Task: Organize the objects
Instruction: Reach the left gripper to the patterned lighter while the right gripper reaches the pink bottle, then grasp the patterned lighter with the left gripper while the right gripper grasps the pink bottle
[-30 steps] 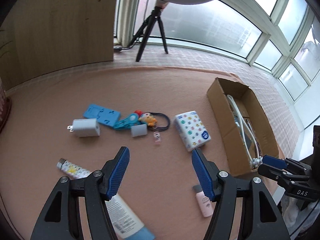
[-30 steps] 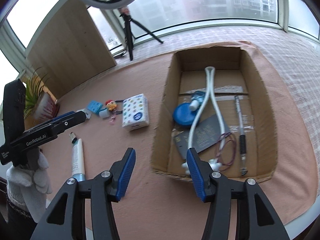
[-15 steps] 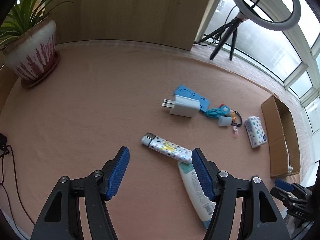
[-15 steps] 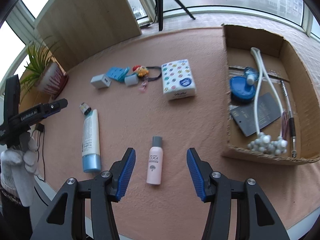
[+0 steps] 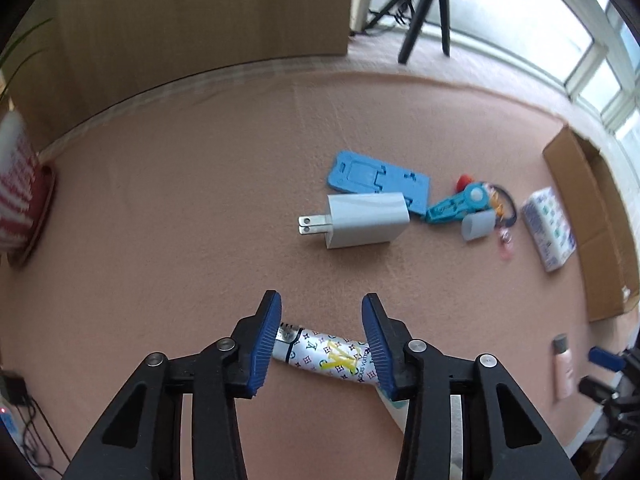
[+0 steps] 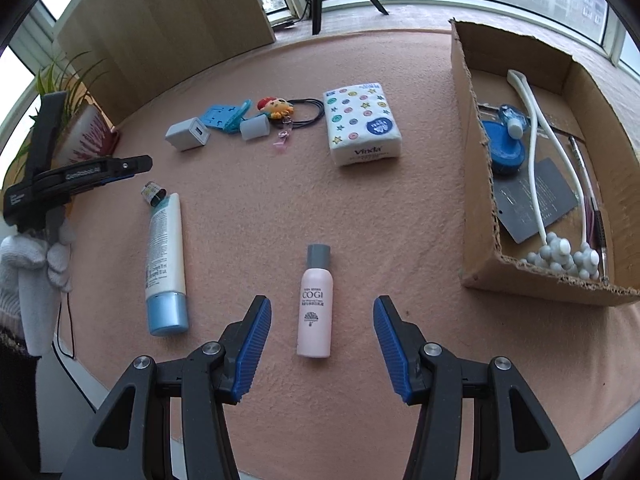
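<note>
**Closing on the lighter**

We bring the left gripper (image 5: 322, 340) down over the patterned lighter (image 5: 328, 358) on the mat (image 5: 200, 200); its jaws are closing, pads not yet pressing. The right gripper (image 6: 322, 350) gapes over the pink bottle (image 6: 316, 308). Next: squeeze, lift, carry to the box (image 6: 476, 184).

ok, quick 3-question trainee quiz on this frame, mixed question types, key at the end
1. True or false: the pink bottle lies inside the cardboard box.
2. What lies between the left tongs? A) white charger B) patterned tube C) tissue pack
3. Fill in: the white charger partly overlaps the blue ____ behind it.

Key: 1 false, it lies on the pink mat, in front of the right tongs. 2 B, the patterned tube; the tongs are closing. 3 phone stand.
</note>
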`<action>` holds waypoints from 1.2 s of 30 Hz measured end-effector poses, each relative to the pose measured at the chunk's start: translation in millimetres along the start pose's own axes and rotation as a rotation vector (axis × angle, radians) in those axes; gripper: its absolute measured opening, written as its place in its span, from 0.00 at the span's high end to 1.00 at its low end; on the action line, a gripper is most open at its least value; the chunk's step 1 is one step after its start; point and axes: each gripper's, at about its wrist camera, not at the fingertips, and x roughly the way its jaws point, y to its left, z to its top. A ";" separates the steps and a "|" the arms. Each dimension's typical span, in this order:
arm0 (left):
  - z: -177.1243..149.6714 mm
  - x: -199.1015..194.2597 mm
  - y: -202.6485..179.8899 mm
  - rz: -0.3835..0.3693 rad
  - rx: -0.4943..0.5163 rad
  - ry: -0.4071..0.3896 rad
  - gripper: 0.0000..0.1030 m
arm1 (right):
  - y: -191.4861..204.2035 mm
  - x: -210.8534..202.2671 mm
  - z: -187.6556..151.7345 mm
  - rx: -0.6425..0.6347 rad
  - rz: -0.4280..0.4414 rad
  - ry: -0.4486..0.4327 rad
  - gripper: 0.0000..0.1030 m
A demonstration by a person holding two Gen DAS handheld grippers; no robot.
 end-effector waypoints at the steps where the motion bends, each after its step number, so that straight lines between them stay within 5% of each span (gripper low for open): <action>1: -0.6 4.1 -3.0 0.005 0.026 0.015 0.56 | -2.1 0.1 -0.9 0.008 -0.001 0.003 0.52; 18: -68.0 -13.3 13.3 0.022 0.072 0.010 0.58 | 5.3 13.8 4.8 -0.009 -0.016 0.031 0.52; 24: -84.5 -34.5 24.6 0.014 -0.034 -0.032 0.55 | 11.8 19.2 5.5 -0.047 -0.037 0.047 0.52; 27: -98.4 -50.1 32.0 -0.032 -0.143 -0.051 0.42 | 15.4 19.8 4.0 -0.063 -0.051 0.048 0.52; 31: -106.7 -46.1 35.4 -0.077 -0.198 -0.011 0.31 | 16.9 19.0 2.6 -0.063 -0.047 0.047 0.52; 36: -103.6 -28.3 44.8 -0.142 -0.266 0.027 0.30 | 17.9 18.7 1.5 -0.064 -0.044 0.047 0.52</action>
